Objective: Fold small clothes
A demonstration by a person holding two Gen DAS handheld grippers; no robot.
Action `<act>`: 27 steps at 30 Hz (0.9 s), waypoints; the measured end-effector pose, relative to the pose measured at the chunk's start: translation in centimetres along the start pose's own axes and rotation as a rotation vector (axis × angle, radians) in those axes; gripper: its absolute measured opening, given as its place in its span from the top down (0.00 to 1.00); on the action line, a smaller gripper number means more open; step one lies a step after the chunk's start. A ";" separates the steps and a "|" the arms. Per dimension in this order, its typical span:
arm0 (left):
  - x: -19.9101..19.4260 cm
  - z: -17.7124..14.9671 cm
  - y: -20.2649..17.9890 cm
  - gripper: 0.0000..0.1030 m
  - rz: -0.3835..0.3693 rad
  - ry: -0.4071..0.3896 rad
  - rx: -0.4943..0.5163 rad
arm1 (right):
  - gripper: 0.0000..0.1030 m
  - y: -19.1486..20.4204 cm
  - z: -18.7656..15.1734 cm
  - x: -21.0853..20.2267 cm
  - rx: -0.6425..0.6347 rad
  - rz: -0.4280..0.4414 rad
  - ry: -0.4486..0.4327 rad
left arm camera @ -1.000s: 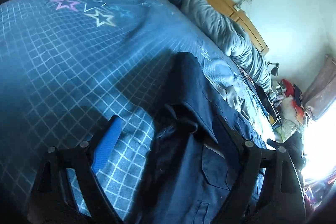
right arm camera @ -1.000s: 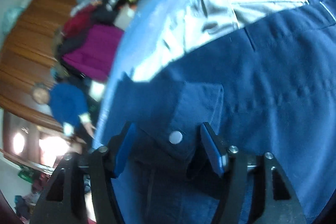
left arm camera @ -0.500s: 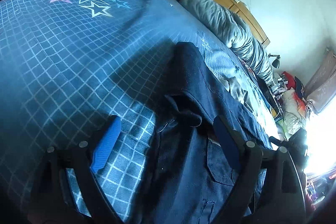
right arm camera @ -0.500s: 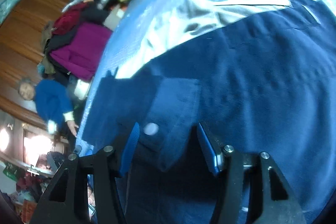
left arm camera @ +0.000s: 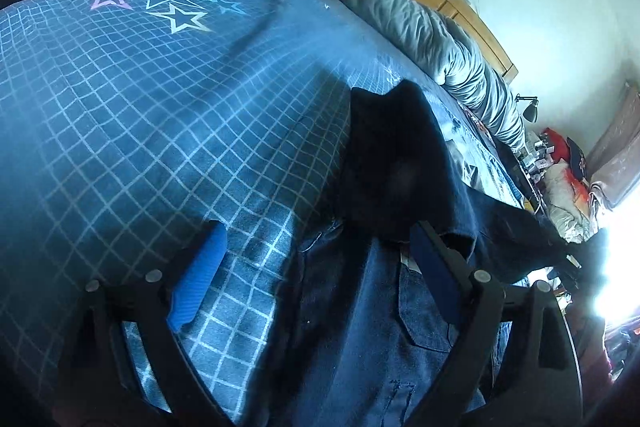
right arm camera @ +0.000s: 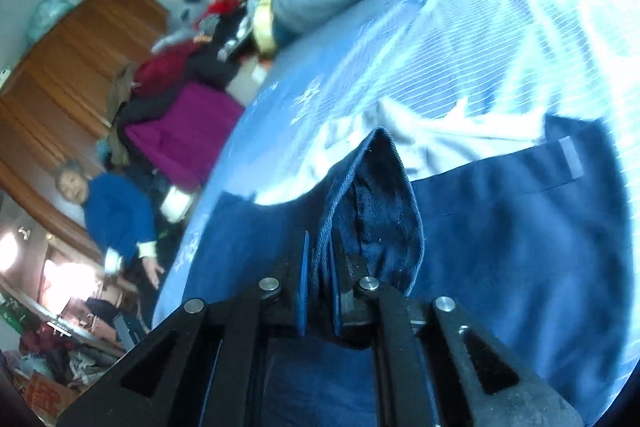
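A dark navy denim garment (left arm camera: pixel 384 307) lies on the blue checked bedspread (left arm camera: pixel 160 115). My left gripper (left arm camera: pixel 316 279) is open, its blue pads either side of the garment's near edge, with a raised dark fold (left arm camera: pixel 396 163) just ahead. In the right wrist view my right gripper (right arm camera: pixel 318 287) is shut on a lifted fold of the navy garment (right arm camera: pixel 372 203); the rest of the garment (right arm camera: pixel 520 227) lies flat to the right. A pale cloth (right arm camera: pixel 420 135) lies on the bed beyond it.
A grey duvet (left arm camera: pixel 432 39) lies along the far bed edge by the wooden headboard (left arm camera: pixel 452 3). A person in blue (right arm camera: pixel 116 211) stands beside the bed near a purple cloth pile (right arm camera: pixel 180 131). Clutter (left arm camera: pixel 560 179) sits at the right.
My right gripper closed on the garment's edge and lifted a fold. A dark fold has risen in front of the left gripper, which stayed open.
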State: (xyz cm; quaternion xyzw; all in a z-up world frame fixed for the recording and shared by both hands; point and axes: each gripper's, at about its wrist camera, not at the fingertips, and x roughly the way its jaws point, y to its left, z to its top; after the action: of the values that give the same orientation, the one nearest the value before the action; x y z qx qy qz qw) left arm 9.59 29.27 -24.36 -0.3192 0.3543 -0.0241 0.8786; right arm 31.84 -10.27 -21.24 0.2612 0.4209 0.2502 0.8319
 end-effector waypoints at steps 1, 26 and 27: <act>0.1 0.0 -0.1 0.11 0.007 0.004 0.003 | 0.90 -0.6 0.0 -0.4 0.006 -0.014 0.001; 3.1 3.1 -7.2 0.09 0.004 0.032 0.262 | 0.89 -7.4 -2.8 -2.5 0.027 -0.126 0.032; 5.0 3.1 -6.7 0.09 0.027 0.101 0.242 | 0.87 -7.9 -3.1 -2.3 0.042 -0.127 0.048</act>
State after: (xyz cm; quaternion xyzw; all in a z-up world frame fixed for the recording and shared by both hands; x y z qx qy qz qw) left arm 16.50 24.25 -21.82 -0.2044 0.3969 -0.0708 0.8920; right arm 29.62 -16.88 -26.57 0.2452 0.4614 0.1944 0.8302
